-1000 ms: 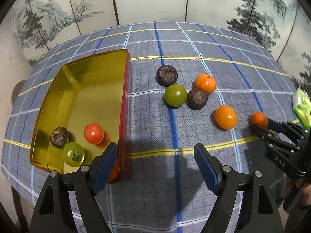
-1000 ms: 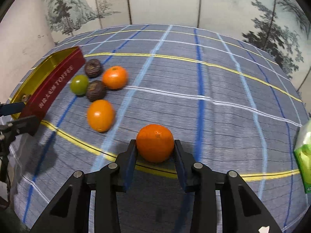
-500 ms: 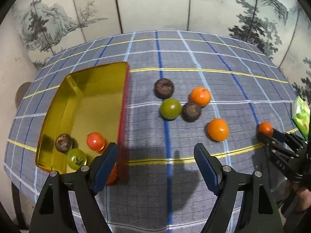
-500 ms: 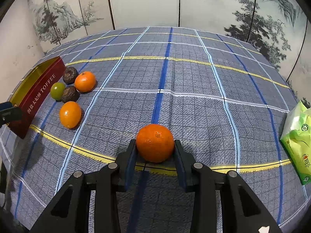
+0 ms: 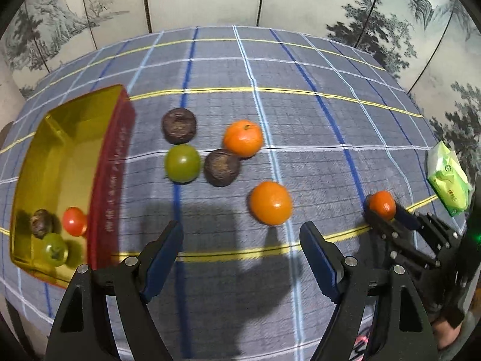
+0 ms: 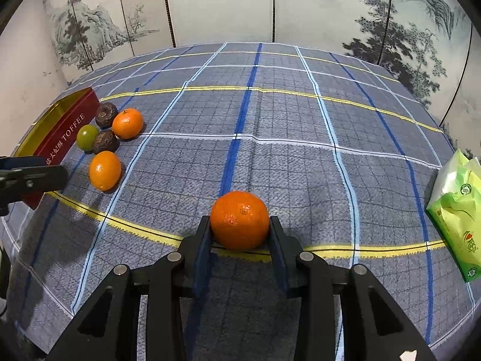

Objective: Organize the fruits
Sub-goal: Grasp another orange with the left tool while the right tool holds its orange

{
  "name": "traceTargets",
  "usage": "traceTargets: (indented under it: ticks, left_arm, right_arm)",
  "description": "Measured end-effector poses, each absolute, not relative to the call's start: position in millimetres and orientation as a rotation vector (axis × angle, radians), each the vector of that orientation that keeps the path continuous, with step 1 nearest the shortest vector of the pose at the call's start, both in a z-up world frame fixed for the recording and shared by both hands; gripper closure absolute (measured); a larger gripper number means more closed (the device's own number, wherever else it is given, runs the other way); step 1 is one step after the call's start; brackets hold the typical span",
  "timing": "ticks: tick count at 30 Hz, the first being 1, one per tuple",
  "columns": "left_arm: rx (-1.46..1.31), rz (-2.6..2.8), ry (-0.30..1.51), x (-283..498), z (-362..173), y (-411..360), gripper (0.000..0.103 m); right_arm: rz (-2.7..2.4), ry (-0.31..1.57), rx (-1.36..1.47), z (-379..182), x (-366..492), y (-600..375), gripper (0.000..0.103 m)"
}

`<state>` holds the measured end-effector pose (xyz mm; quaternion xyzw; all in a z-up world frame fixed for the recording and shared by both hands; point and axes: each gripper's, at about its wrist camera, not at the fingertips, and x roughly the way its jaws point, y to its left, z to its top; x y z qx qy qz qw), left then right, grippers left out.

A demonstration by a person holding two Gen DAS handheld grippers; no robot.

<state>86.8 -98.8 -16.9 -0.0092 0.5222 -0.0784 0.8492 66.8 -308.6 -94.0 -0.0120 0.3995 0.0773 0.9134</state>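
So the small round orange mandarin is pinched right between the jaws of the right gripper, one blue pad pressed on each side of it, and it's seen sitting out at the tips, at 12 o'clock from the gripper body. From the left wrist view the same mandarin is spotted at about 3 o'clock, clamped in the right gripper over the grey-blue plaid cloth on the counter.

The left gripper is held with its jaws wide and nothing between them, only cloth and shadow. Just past its tips, toward 1 o'clock, a loose smooth orange fruit is seen lying on the cloth, outside the jaws. Farther up around 12 o'clock a little cluster is found: a round green tomato, a dark brown wrinkly round fruit touching or nearly touching it, a second dark brown wrinkly fruit behind, and a stemmed orange mandarin at the cluster's right.

At 9 o'clock the gold-lined rectangular tin with red sides is parked, and in its near corner a small red tomato, a green tomato and a brown wrinkly fruit are already packed together.

A green plastic tissue pack is left at the 3 o'clock edge of the counter.
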Motion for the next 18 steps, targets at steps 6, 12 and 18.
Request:
traceTargets:
  ticks: [6, 12, 18]
  left_arm:
    - [-0.049, -0.148, 1.136, 105.7, -27.6, -112.6, 0.035]
    - [-0.069, -0.146, 1.181, 121.3, -41.3, -119.5, 0.047]
    - [-0.062, -0.164, 1.208, 124.5, -52.8, -120.5, 0.068]
  right_arm:
    - [0.160, 0.821, -0.024, -94.5, 66.4, -308.2, 0.069]
    - [0.159, 0.821, -0.025, -94.8, 66.5, -308.4, 0.068]
    - [0.157, 0.820, -0.020, -94.9, 66.3, -308.3, 0.068]
